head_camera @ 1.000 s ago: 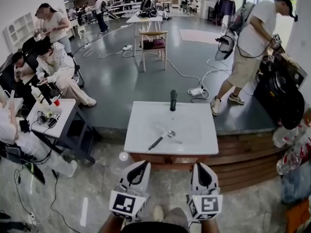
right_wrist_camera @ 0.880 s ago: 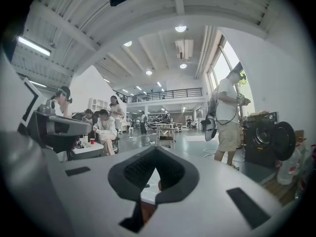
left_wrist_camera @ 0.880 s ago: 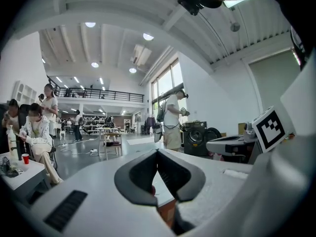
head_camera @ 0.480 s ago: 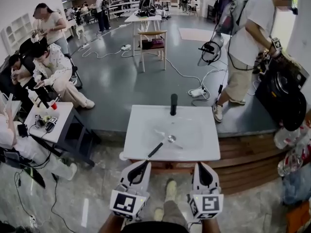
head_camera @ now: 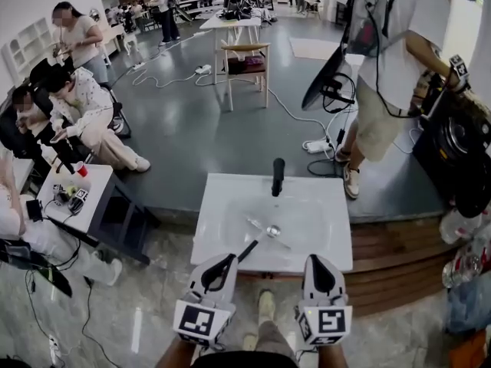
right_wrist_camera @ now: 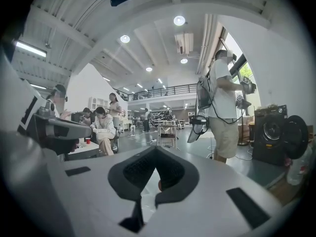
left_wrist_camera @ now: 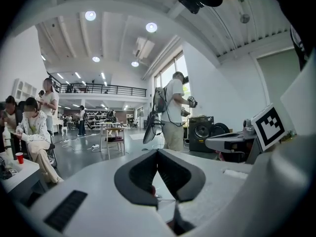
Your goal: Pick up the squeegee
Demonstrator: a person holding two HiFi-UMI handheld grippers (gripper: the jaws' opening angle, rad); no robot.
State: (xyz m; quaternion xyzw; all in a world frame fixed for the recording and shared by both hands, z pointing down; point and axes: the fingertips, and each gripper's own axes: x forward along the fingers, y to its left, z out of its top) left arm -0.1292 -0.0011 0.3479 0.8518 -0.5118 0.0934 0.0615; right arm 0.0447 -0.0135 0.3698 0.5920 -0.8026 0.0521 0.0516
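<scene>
The squeegee [head_camera: 249,249] lies in the white sink [head_camera: 326,205], its black handle pointing toward the near left rim and its thin blade near the drain. A black faucet [head_camera: 278,176] stands at the sink's far edge. My left gripper [head_camera: 228,261] is shut and empty, its tip just short of the near rim, close to the handle's end. My right gripper [head_camera: 318,260] is also shut and empty, at the near rim further right. In the left gripper view the left gripper [left_wrist_camera: 158,152] has its jaws meeting at the tip; in the right gripper view the right gripper [right_wrist_camera: 157,150] looks the same.
The sink sits on a wooden platform [head_camera: 391,263]. A standing person [head_camera: 391,67] with a backpack is at the back right beside a black washing machine [head_camera: 460,152]. A small white table [head_camera: 73,194] and seated people are at the left. A cable and power strip [head_camera: 318,146] lie behind the sink.
Both grippers have come forward to the sink's near rim, and the sink now sits closer in view. The standing person at the right has stepped nearer.
</scene>
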